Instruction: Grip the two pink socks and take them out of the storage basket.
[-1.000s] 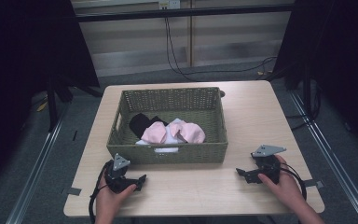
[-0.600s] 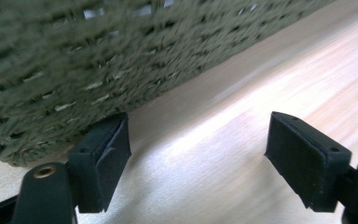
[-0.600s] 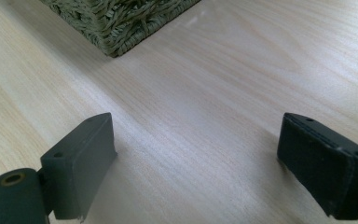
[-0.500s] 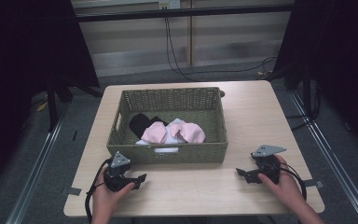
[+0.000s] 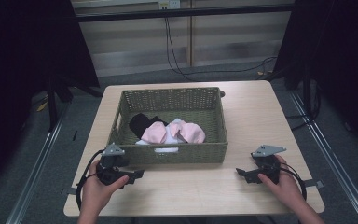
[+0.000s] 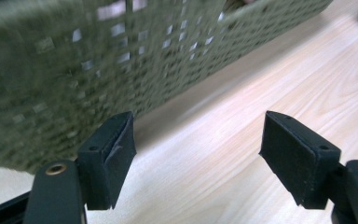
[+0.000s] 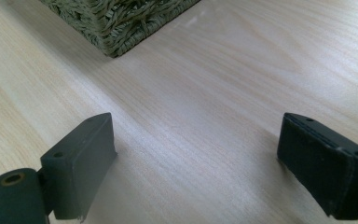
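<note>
- The left tool point(image 5: 137, 173) has crept slightly toward the basket point(image 5: 172, 154) over the last second. It now sits on the tabletop point(image 5: 200, 186) just beside the basket's near-left corner, and its own view is blurred by the movement.
- Its jaws stand wide apart with nothing between them, facing the woven wall point(image 6: 98, 60).
- The right tool point(image 5: 241, 172) has not shifted. It rests on the tabletop near the basket's near-right corner point(image 7: 116, 28), jaws equally wide and empty.
- The clothes lie untouched inside the basket: pink pieces point(image 5: 172, 131) over something white point(image 5: 168, 149), with a black piece point(image 5: 142, 122) behind them.
- Judging by that small start, the left hand seems about to rise over the rim for the clothes; no grasp has begun.
</note>
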Motion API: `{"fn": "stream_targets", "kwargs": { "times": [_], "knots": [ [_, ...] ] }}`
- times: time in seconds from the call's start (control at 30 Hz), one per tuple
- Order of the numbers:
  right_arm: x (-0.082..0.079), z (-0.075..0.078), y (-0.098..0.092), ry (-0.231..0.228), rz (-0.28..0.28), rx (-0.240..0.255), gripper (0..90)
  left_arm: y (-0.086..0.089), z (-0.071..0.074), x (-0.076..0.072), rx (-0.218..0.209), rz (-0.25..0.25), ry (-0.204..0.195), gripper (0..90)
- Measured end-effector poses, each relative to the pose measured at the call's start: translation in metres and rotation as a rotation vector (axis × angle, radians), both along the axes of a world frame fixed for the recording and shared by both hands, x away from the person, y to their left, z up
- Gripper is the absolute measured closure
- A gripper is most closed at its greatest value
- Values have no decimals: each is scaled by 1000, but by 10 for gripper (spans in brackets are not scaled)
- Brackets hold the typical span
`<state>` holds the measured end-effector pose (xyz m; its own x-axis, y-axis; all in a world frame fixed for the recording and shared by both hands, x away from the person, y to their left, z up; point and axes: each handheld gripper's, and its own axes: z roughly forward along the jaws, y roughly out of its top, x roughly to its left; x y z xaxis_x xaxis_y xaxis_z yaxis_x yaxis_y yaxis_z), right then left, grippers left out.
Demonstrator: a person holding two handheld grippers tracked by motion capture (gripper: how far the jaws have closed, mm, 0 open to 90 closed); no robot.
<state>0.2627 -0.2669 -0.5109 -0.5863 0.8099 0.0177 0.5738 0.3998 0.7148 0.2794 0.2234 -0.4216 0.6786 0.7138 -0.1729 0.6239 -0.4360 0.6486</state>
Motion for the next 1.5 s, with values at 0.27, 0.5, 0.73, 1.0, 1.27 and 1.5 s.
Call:
{"fn": "stream_targets", "kwargs": {
  "times": [0.27, 0.5, 0.73, 1.0, 1.27, 1.5],
  "knots": [
    [0, 0, 0, 0, 0, 0, 107, -7, 37, 9, -30, -33, 15, 268],
    [0, 0, 0, -1, 1, -1, 107, -20, 73, 29, -36, -53, 31, 276],
    [0, 0, 0, -1, 1, -1, 107, -31, 83, 50, -38, -49, 32, 277],
    [0, 0, 0, -1, 1, -1, 107, -48, 91, 78, -15, -20, 43, 280],
    [0, 0, 0, -1, -2, 2, 107, -59, 86, 103, -16, 17, 66, 286],
    [0, 0, 0, -6, 1, 1, 107, -70, 78, 128, 22, 46, 88, 296]
  ]
}}
